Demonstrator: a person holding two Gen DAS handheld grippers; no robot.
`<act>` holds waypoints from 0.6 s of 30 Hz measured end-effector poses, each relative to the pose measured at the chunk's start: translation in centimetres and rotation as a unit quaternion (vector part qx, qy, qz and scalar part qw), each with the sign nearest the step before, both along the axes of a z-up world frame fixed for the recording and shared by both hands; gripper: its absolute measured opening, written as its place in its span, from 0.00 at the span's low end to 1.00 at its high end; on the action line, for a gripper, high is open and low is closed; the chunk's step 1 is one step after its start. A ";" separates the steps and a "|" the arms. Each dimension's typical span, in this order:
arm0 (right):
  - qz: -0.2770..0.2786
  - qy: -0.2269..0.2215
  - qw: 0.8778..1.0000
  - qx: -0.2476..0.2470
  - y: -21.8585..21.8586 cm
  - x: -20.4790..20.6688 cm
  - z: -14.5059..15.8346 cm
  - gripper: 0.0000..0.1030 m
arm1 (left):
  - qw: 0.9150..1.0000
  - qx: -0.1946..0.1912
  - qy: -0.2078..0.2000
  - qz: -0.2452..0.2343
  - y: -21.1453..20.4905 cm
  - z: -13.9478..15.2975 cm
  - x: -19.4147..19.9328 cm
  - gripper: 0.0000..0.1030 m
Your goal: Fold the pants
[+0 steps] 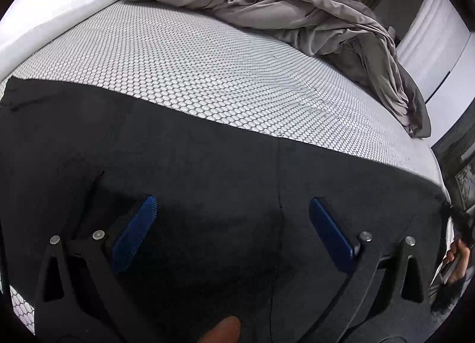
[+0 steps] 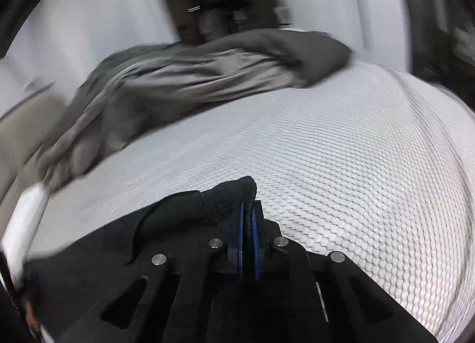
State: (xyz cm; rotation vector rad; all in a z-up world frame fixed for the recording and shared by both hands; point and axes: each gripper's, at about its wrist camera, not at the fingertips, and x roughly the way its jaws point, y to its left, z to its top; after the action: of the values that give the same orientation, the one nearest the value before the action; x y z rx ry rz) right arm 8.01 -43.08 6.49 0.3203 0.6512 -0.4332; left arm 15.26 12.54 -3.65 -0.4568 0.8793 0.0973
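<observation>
Black pants [image 1: 207, 159] lie spread flat across the near side of a bed with a white honeycomb-patterned cover [image 1: 184, 70]. My left gripper [image 1: 233, 209] hovers just over the black cloth with its blue pads [image 1: 135, 233] wide apart and nothing between them. In the right wrist view my right gripper [image 2: 248, 209] is shut, its blue pads pinching a bunched edge of the pants [image 2: 234, 197] that stands up past the fingertips. The rest of the pants trails off to the left under that gripper.
A crumpled grey duvet [image 1: 282, 7] is piled along the far side of the bed, also seen as the grey duvet [image 2: 190, 82]. A white pillow [image 1: 56, 7] sits at the far left. A person's fingertip [image 1: 224, 329] shows at the bottom edge.
</observation>
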 end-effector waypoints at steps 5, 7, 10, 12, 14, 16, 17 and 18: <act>-0.025 0.029 0.999 0.012 -0.4 1.0 -1.6 0.31 | 1.000 -0.005 -0.002 0.007 0.8 0.0 -0.2 0.99; -0.011 0.004 0.999 0.034 -0.4 0.9 -1.1 0.45 | 1.000 -0.010 -0.005 0.011 1.2 0.0 -0.4 0.99; -0.021 0.004 1.000 0.019 -0.2 0.5 -0.3 0.47 | 1.000 -0.010 -0.008 0.018 1.7 0.2 -0.7 0.99; -0.012 0.008 1.000 0.019 0.2 0.3 -0.1 0.47 | 1.000 -0.004 -0.013 0.015 1.6 0.6 -1.0 0.99; 0.001 0.010 0.999 0.040 0.8 0.0 0.2 0.55 | 1.000 0.005 -0.018 -0.001 1.0 1.1 -1.5 0.99; 0.024 0.004 0.999 0.039 2.5 -1.1 1.0 0.71 | 0.999 0.015 -0.026 -0.025 0.1 1.8 -2.0 0.99; 0.037 0.000 0.999 0.029 3.8 -1.8 1.4 0.79 | 0.999 0.020 -0.031 -0.034 -0.3 2.1 -2.4 0.99; 0.047 0.000 0.999 0.024 4.9 -2.1 1.7 0.85 | 0.998 0.024 -0.035 -0.042 -0.8 2.4 -2.6 0.99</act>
State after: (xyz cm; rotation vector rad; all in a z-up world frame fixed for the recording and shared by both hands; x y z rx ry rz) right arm 5.92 -38.15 8.22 0.3331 0.6753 -0.3280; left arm 12.68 11.72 -1.24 -0.3767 0.8250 0.0248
